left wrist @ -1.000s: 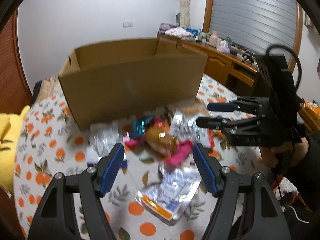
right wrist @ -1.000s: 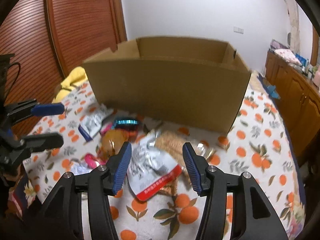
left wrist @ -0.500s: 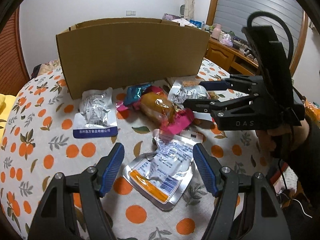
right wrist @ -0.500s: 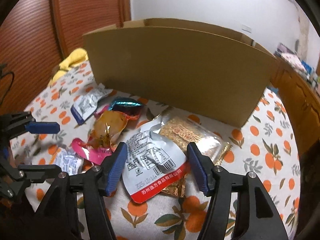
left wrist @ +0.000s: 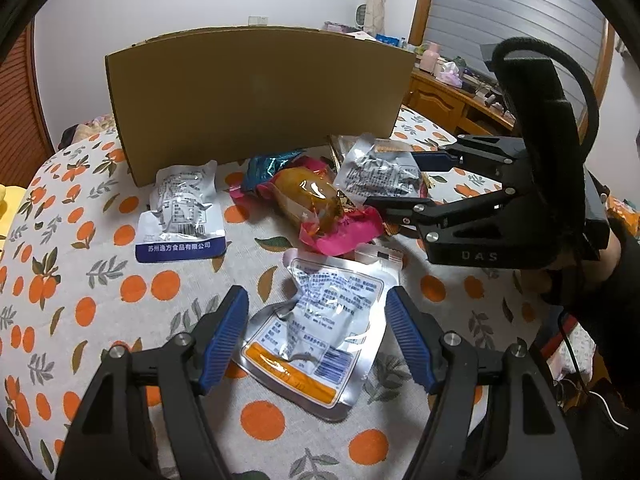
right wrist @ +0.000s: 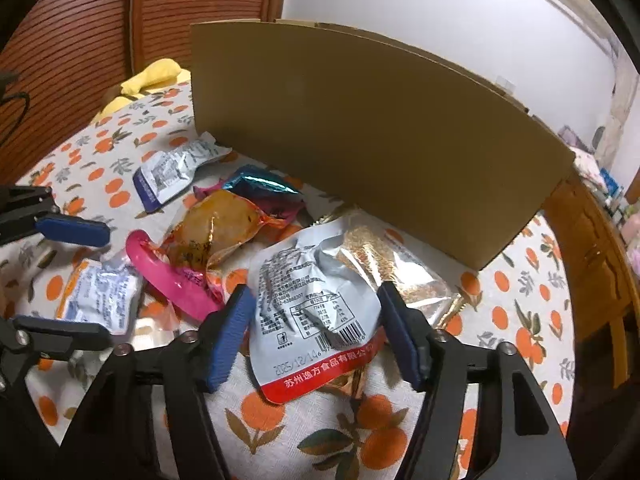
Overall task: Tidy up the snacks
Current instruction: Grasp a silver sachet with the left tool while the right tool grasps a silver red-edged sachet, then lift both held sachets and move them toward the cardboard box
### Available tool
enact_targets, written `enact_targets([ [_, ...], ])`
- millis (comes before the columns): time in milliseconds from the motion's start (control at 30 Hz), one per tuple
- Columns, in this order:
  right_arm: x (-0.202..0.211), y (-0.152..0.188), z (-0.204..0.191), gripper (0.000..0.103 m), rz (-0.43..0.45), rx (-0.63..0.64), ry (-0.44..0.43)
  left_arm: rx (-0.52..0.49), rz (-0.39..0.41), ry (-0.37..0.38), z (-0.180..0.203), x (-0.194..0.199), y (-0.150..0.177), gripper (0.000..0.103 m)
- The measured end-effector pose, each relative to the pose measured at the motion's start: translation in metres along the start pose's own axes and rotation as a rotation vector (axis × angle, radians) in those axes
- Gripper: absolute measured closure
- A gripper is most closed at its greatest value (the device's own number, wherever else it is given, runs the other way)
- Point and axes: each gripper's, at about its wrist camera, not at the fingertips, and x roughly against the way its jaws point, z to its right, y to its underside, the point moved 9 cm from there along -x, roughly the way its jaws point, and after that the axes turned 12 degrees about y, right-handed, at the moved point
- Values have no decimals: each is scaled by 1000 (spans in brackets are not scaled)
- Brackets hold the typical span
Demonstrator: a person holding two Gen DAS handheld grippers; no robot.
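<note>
A pile of snack packs lies on the orange-print tablecloth (left wrist: pixel 100 280) in front of a cardboard box (left wrist: pixel 256 96). My left gripper (left wrist: pixel 316 336) is open, its jaws on either side of a silver pouch with an orange band (left wrist: pixel 316 328). My right gripper (right wrist: pixel 316 336) is open around a silver pouch with a red band (right wrist: pixel 312 304), which lies on a clear pack of brown snack (right wrist: pixel 384 260). The right gripper also shows in the left wrist view (left wrist: pixel 396 180). An orange-brown pack (left wrist: pixel 308 196), a pink wrapper (left wrist: pixel 344 232), a teal wrapper (left wrist: pixel 268 164) and a blue-banded silver pouch (left wrist: pixel 180 216) lie between.
The box (right wrist: pixel 372 128) stands upright close behind the pile. A wooden sideboard (left wrist: pixel 452 100) with clutter runs along the right. A yellow cloth (right wrist: pixel 148 80) lies at the table's far left. A wooden slatted door (right wrist: pixel 120 12) stands behind.
Both grippers have come down and forward toward the table. The left one now frames the orange-banded pouch, the right one the red-banded pouch. The packs have not moved.
</note>
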Motion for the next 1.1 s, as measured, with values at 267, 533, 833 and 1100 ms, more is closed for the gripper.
enact_targets([
  [267,10,3,11,51,14,-83,-17,-21,-25,7,7,-2,4,31],
  [533,9,3,17,51,11,-133,-38,-7,-38,22,4,-10,5,28],
  [833,9,3,18,51,13,-148,-44,29,-16,72,6,0,4,82],
  [1100,13,2,18,51,27,-156,-41,27,17,44,3,9,3,90],
])
